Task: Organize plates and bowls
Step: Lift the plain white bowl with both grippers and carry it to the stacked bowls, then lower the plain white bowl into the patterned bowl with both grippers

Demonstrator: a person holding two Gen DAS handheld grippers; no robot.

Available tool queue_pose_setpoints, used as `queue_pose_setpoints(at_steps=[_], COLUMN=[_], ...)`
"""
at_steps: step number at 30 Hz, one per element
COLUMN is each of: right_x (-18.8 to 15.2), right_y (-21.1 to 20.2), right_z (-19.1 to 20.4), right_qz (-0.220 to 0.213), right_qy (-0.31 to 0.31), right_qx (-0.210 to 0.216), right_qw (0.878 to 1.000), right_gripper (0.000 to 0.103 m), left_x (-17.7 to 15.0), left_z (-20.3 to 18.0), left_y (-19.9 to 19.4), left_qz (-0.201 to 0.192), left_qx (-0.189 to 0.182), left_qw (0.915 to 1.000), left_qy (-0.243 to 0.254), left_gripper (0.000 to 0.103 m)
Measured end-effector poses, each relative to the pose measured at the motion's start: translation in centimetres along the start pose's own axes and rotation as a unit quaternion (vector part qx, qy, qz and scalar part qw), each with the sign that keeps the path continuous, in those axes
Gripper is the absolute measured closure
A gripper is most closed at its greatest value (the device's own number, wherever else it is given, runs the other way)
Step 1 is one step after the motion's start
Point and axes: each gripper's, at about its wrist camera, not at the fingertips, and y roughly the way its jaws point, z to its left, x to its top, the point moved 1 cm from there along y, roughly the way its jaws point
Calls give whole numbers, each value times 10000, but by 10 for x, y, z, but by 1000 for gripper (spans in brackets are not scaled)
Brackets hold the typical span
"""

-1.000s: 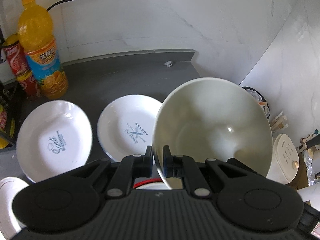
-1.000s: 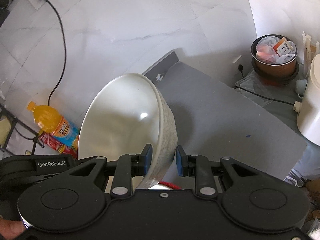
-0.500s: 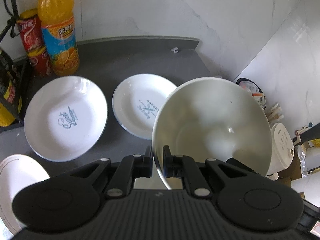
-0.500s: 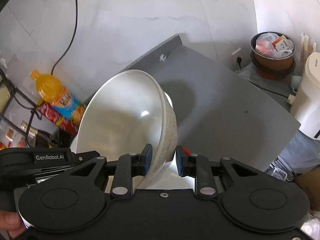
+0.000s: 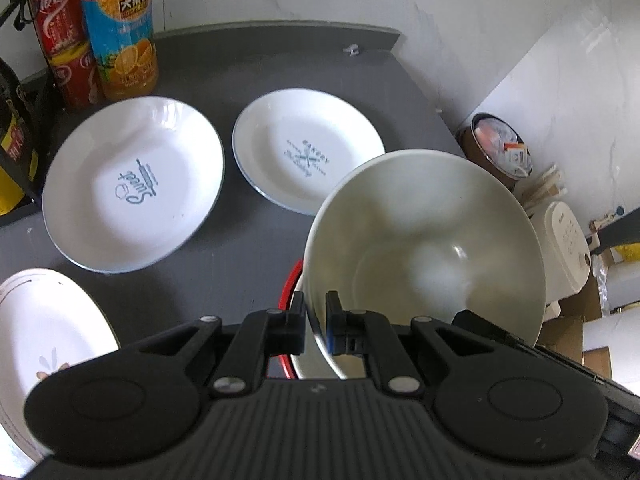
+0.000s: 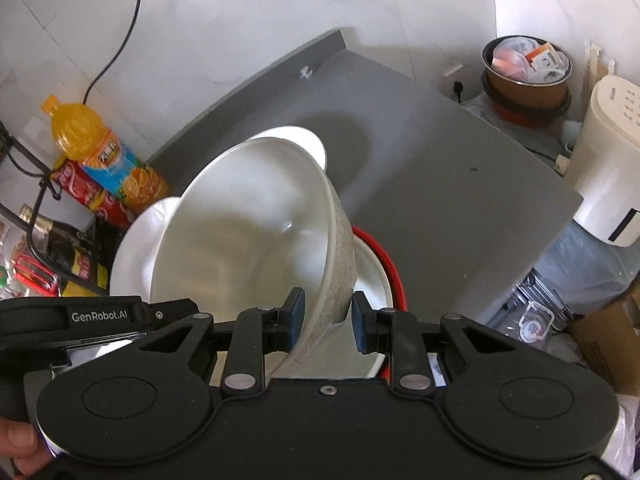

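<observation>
My left gripper (image 5: 315, 322) is shut on the rim of a large white bowl (image 5: 424, 240), held tilted above a red-rimmed bowl (image 5: 289, 292) on the grey table (image 5: 248, 256). The same white bowl (image 6: 256, 240) shows in the right wrist view. My right gripper (image 6: 325, 320) straddles its near rim with a gap on the right side, so it is open. Two white printed plates (image 5: 132, 184) (image 5: 308, 148) lie side by side further back. A flower-patterned plate (image 5: 48, 336) lies at the near left.
An orange juice bottle (image 5: 120, 32) and red cans (image 5: 60, 28) stand at the back left by the wall. A bin (image 6: 528, 72) and a white appliance (image 6: 608, 168) stand on the floor beyond the table's right edge.
Both grippers and the white bowl have moved lower and nearer the table, over the red-rimmed bowl. The right gripper's jaws have spread apart from the rim.
</observation>
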Motion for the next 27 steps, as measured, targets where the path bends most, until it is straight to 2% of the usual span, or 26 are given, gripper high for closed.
queue_pose_setpoints(at_steps=[13, 27], right_x=[-11, -8], right_y=[6, 8], right_z=[-3, -3], right_qz=[338, 402], right_qy=[-17, -318], right_qx=[-117, 5], right_qw=[9994, 9987], right_gripper=[76, 72], left_x=[-12, -23], left_z=[0, -3], left_y=[3, 12], left_qz=[239, 366], left_qx=[183, 368], left_qw=[9995, 9986], left_qy=[110, -87], left_gripper=[95, 94])
